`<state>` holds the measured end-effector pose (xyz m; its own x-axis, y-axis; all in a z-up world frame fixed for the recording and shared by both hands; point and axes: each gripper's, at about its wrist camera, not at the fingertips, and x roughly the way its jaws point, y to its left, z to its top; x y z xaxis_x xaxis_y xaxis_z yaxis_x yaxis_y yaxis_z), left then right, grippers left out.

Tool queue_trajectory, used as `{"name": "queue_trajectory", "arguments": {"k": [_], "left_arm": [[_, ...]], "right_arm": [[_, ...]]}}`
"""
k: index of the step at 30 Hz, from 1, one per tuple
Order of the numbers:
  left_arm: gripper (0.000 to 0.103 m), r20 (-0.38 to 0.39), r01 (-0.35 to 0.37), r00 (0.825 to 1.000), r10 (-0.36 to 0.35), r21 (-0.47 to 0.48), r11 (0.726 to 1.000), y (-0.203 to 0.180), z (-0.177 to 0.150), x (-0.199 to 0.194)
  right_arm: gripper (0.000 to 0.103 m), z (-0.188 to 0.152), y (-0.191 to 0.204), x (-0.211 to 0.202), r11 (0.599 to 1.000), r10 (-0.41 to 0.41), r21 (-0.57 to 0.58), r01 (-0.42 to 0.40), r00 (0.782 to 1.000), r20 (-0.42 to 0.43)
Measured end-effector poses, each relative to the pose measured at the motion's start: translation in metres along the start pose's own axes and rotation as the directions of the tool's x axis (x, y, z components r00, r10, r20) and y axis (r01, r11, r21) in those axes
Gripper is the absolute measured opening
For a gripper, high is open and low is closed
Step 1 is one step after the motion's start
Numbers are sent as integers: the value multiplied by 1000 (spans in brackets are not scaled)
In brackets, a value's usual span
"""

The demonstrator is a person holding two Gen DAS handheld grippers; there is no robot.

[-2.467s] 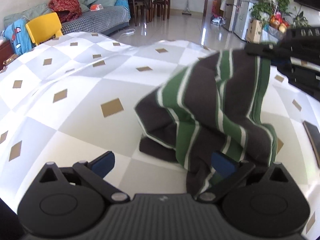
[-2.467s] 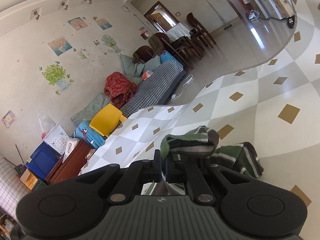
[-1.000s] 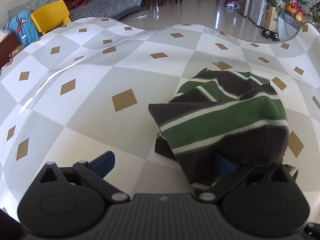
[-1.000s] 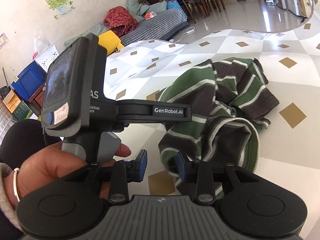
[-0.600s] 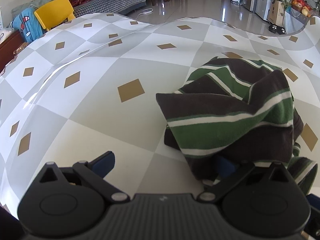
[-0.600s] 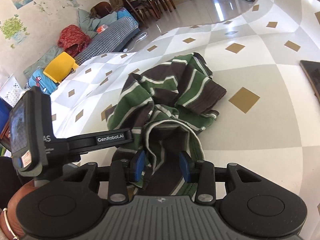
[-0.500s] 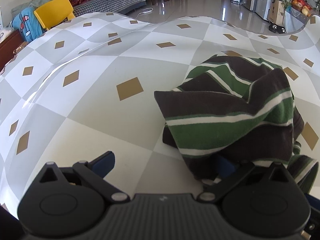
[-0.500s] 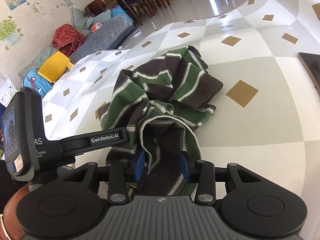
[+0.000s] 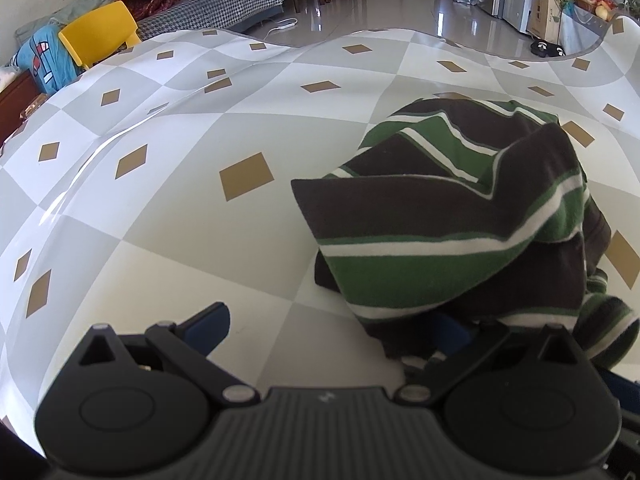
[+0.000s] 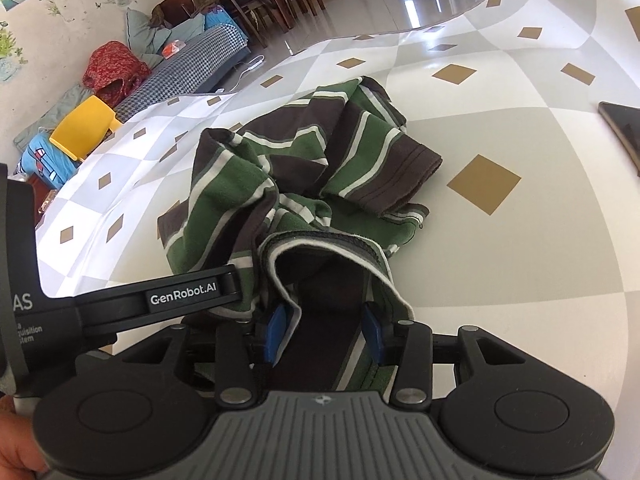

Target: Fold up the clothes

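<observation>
A crumpled shirt (image 9: pixel 460 216) striped in green, brown and white lies bunched on the checkered table (image 9: pixel 192 240). My left gripper (image 9: pixel 328 332) is open wide at the heap's near left edge. Its left pad (image 9: pixel 208 326) is over bare table, and its right finger is tucked under the cloth. In the right wrist view the shirt (image 10: pixel 320 168) lies ahead. A looped hem (image 10: pixel 320 240) arches loosely between the blue pads (image 10: pixel 276 330) of my open right gripper (image 10: pixel 325 334). The left gripper's body (image 10: pixel 180 296) crosses just to the left.
A dark flat device (image 10: pixel 620 128) lies on the table at the far right. Beyond the table's curved far edge stand a yellow chair (image 9: pixel 100 36) and a checked sofa (image 9: pixel 224 4). A person's hand (image 10: pixel 12 448) shows at the bottom left.
The right gripper, earlier shut on the lifted shirt, has let it drop onto the table and now sits low at its hem. In the last half second both grippers barely moved.
</observation>
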<state>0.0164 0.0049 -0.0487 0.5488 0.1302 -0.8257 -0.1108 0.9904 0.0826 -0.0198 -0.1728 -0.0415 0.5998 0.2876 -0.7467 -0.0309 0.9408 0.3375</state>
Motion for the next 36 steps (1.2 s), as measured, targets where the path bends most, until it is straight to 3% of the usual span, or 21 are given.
{"name": "queue_trajectory", "arguments": {"k": [14,22,29,36], "left_arm": [[103,5,92,996,-92,76,993,-20,-10,-3],[103,-27,175,985,-173,84,981,-24,-18,-5],[103,-22,182,983,-181,123,976,-28,-26,-10],[103,-27,190,982,-188,131,973,-28,-28,-13]], "right_arm": [[42,1,-13,-12,993,-114,37,114,993,21],[42,-3,-20,-22,983,-179,41,178,984,21],[43,-4,-28,-32,978,-182,105,180,983,8],[43,3,-30,-51,980,-177,111,167,981,82]]}}
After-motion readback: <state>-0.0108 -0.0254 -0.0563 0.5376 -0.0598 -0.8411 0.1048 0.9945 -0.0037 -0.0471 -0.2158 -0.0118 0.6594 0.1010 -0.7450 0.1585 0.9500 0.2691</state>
